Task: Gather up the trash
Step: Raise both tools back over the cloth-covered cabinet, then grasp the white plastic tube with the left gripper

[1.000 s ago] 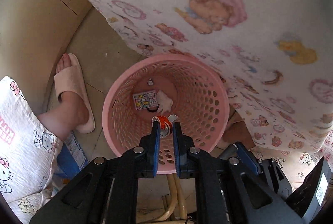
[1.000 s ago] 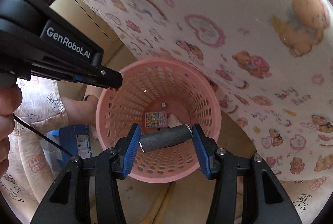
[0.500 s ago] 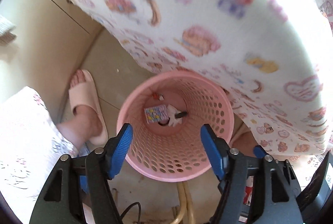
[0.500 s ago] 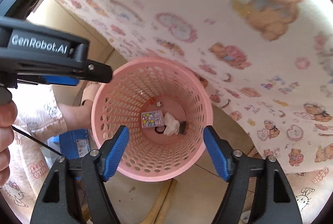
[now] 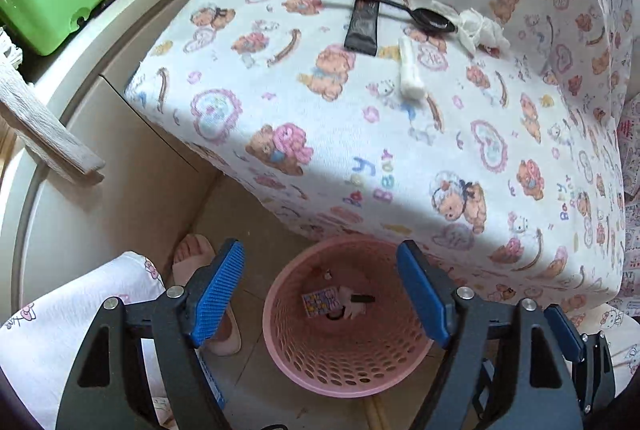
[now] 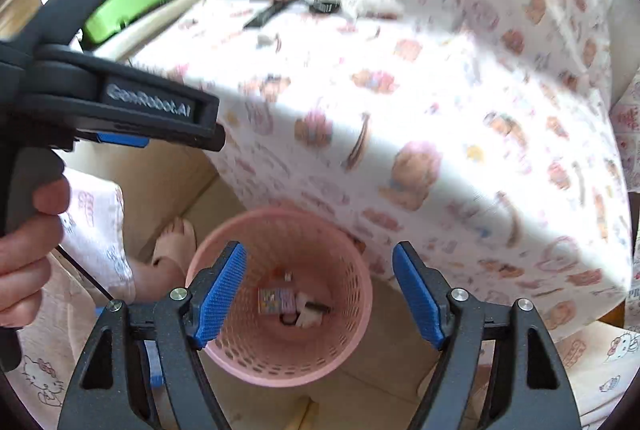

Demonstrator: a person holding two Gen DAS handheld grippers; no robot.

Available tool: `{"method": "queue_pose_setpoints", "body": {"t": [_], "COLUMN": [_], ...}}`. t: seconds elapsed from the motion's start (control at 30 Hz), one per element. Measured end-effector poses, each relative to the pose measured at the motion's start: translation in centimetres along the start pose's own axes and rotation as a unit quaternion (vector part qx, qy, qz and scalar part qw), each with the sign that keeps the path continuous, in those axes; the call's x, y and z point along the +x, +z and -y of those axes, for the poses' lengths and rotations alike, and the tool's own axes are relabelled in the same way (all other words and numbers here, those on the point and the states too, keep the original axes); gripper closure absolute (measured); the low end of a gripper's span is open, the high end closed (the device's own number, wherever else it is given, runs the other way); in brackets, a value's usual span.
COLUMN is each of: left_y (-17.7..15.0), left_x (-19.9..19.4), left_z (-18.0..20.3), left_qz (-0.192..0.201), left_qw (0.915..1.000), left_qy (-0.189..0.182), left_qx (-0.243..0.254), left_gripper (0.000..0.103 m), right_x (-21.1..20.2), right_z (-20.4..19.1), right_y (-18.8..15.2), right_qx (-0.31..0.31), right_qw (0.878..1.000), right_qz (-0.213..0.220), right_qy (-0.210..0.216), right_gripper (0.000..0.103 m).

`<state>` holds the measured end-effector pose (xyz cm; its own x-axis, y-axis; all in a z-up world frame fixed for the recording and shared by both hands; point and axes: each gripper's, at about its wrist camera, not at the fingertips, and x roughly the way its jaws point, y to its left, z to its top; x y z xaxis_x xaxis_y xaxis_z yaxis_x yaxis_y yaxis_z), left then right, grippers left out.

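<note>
Now, here is where you stand, largest thing first.

Table: the bear-print tablecloth (image 5: 400, 134) fills the view from 10 to 3 o'clock, and its top has come into sight; a second ago both cameras looked straight down beside its hanging edge.

Basket: the pink basket (image 5: 296, 370) sits on the floor at 6 o'clock, just under the cloth's edge, smaller in both views than a second ago, so you have lifted both tools up and away from it.

Left gripper (image 5: 320, 294): its blue pads stand wide apart with nothing between them; a second ago they pinched a small red-and-white piece over the basket.

Right gripper (image 6: 320, 294): likewise spread and empty; the grey cylinder it held a second ago is gone, though I cannot pick it out for certain among the basket's contents.

Dropped trash: a patterned card (image 5: 319, 303) and a pale crumpled scrap lie on the basket floor, with a small red bit beside them.

Remaining trash: on the tabletop at 12 to 1 o'clock lie a black spoon (image 5: 434, 18), a dark sachet (image 5: 362, 26) across its handle, a white roll (image 5: 411, 78) and a crumpled tissue (image 5: 482, 28).

Meaning: both drops look done; you are probably heading back for those four pieces.
</note>
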<state>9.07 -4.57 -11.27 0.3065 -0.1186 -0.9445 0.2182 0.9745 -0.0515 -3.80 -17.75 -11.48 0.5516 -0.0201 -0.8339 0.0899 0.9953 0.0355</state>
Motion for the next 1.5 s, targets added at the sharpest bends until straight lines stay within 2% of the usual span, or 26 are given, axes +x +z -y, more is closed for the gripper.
{"method": "queue_pose_setpoints", "body": {"t": [0.1,0.3,0.37,0.57,0.63,0.87,0.97,1.07,1.13,1.23,1.3,1.5], "left_y": [0.6,1.5,1.8,3.7,4.6,8.5,8.7,8.1,7.8,7.6,7.6,8.1], "left_x": [-1.2,-3.3,-4.0,-5.8,-6.7,-9.2,-8.1,-5.9,-4.3,-2.6,-2.0,-1.2], "left_z": [-0.2,0.0,-0.1,0.9,1.6,2.8,2.8,2.6,2.3,2.1,1.9,2.3], "left_qz": [0.029,0.101,0.114,0.118,0.120,0.156,0.155,0.139,0.108,0.061,0.051,0.047], "left_qw": [0.9996,0.9939,0.9928,0.9928,0.9924,0.9867,0.9865,0.9885,0.9932,0.9975,0.9979,0.9980], "left_qy": [-0.002,0.041,0.033,0.008,0.003,0.013,0.009,0.015,0.006,-0.026,-0.038,-0.038], "left_qx": [0.002,0.018,0.015,0.022,0.028,0.042,0.053,0.058,0.043,0.024,0.012,0.016], "left_gripper": [0.026,0.026,0.026,0.016,0.016,0.003,0.002,0.002,0.002,0.002,0.006,0.032], "right_x": [-1.3,-2.9,-3.0,-5.6,-6.5,-7.2,-6.2,-4.1,-2.8,-2.0,-1.8,-0.7], "right_z": [1.0,2.7,3.4,5.3,5.8,7.0,7.5,8.2,8.7,9.3,9.8,10.9], "right_y": [0.5,2.4,3.5,7.5,9.2,14.7,14.9,14.2,14.0,13.9,13.9,13.4], "right_qx": [0.018,0.024,0.026,0.016,0.003,-0.008,0.004,0.014,0.014,0.019,0.025,0.030], "right_qw": [0.999,0.997,0.997,0.994,0.992,0.984,0.982,0.986,0.989,0.990,0.990,0.992], "right_qz": [0.030,0.063,0.065,0.101,0.120,0.171,0.181,0.158,0.136,0.128,0.124,0.104], "right_qy": [-0.006,-0.027,-0.030,-0.025,-0.035,-0.057,-0.053,-0.056,-0.056,-0.065,-0.061,-0.068], "right_gripper": [0.025,0.025,0.025,0.025,0.021,0.020,0.019,0.018,0.018,0.018,0.018,0.018]}}
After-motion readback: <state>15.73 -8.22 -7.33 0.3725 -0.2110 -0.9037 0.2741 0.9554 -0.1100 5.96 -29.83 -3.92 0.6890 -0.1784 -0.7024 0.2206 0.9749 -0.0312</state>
